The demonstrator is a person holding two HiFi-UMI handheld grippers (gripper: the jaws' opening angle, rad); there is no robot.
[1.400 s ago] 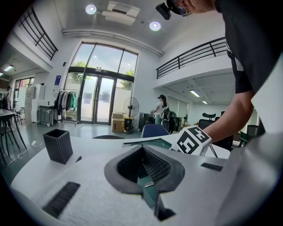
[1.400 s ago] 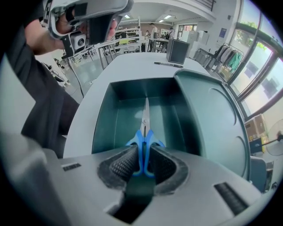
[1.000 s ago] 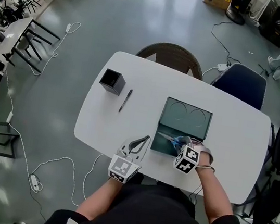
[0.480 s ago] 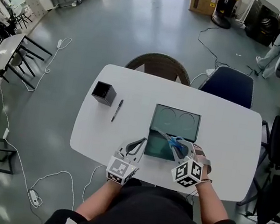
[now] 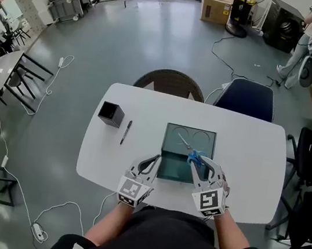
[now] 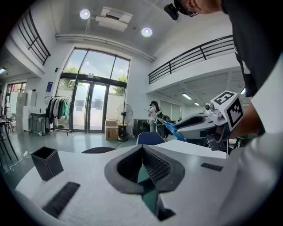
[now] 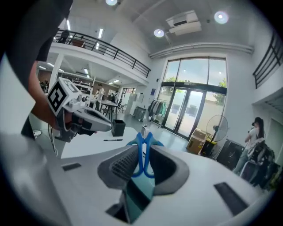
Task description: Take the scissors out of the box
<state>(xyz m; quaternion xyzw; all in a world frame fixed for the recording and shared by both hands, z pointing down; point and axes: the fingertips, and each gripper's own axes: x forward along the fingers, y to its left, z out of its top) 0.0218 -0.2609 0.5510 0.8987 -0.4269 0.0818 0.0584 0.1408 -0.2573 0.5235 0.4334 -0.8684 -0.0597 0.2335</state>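
Observation:
The open dark green box [image 5: 172,166] lies in the middle of the white table [image 5: 246,147]. My right gripper [image 5: 199,162] is shut on the blue handles of the scissors [image 5: 194,156] and holds them in the air over the box, blades pointing away from me. In the right gripper view the scissors [image 7: 142,155] stand upright between the pads of the right gripper [image 7: 143,149]. My left gripper [image 5: 151,163] hovers by the box's left front corner, tips together, nothing in it. In the left gripper view its jaws [image 6: 142,149] meet at the tips; the scissors [image 6: 173,129] show at the right.
A black square pen holder [image 5: 110,114] and a black pen [image 5: 125,132] lie on the table's left part. Two chairs [image 5: 171,84] stand at the far edge. Cables trail on the floor at the left. A person [image 5: 310,28] stands far off at the back right.
My right gripper has lifted the scissors up out of the box and turned more level. The left gripper has risen a little beside the box.

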